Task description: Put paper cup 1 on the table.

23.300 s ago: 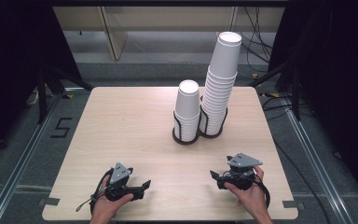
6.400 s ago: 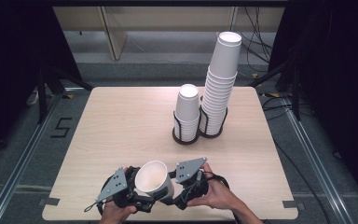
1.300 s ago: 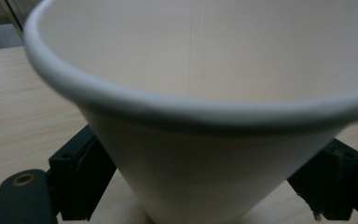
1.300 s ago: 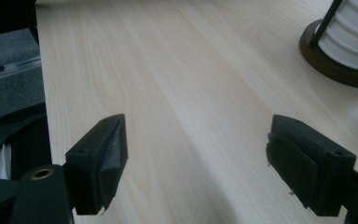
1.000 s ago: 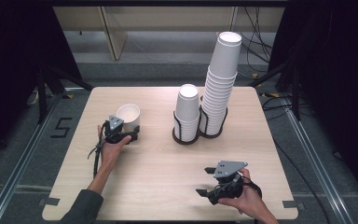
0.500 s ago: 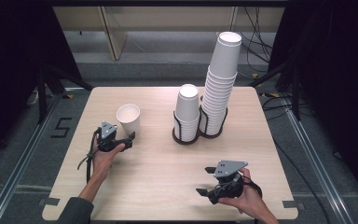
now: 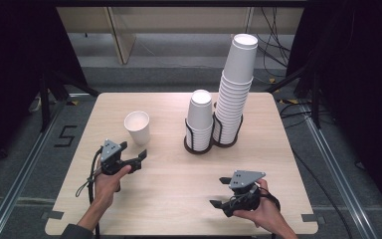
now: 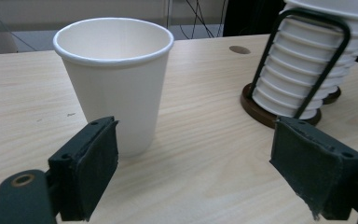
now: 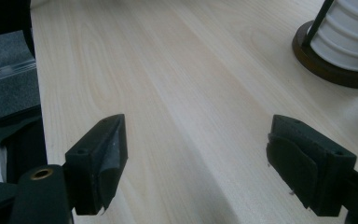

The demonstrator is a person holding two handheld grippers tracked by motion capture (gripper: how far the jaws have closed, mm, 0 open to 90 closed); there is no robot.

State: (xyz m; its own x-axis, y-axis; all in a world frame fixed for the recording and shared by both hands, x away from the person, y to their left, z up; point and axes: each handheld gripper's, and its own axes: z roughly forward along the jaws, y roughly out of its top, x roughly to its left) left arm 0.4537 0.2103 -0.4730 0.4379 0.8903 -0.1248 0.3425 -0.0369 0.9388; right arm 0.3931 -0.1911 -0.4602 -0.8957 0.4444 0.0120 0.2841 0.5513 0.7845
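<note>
A single white paper cup (image 7: 137, 127) stands upright on the left half of the wooden table (image 7: 179, 184). My left gripper (image 7: 133, 151) hovers just in front of it, open, its tips a short way from the cup. In the left gripper view the cup (image 8: 116, 79) rises beyond the spread jaws, apart from both pads, with the left gripper (image 8: 196, 128) holding nothing. My right gripper (image 7: 219, 193) rests open near the front right edge; in its own view the right gripper (image 9: 198, 122) has bare tabletop between its jaws.
A short stack of white cups (image 7: 199, 119) and a tall stack (image 7: 235, 89) stand in dark wire holders at the table's back middle. The short stack's holder (image 8: 303, 60) is to the cup's right. A holder base (image 9: 326, 65) lies ahead of the right gripper.
The left gripper has let go of the cup and drawn back toward the near edge, leaving the cup standing. The right gripper has not moved.
</note>
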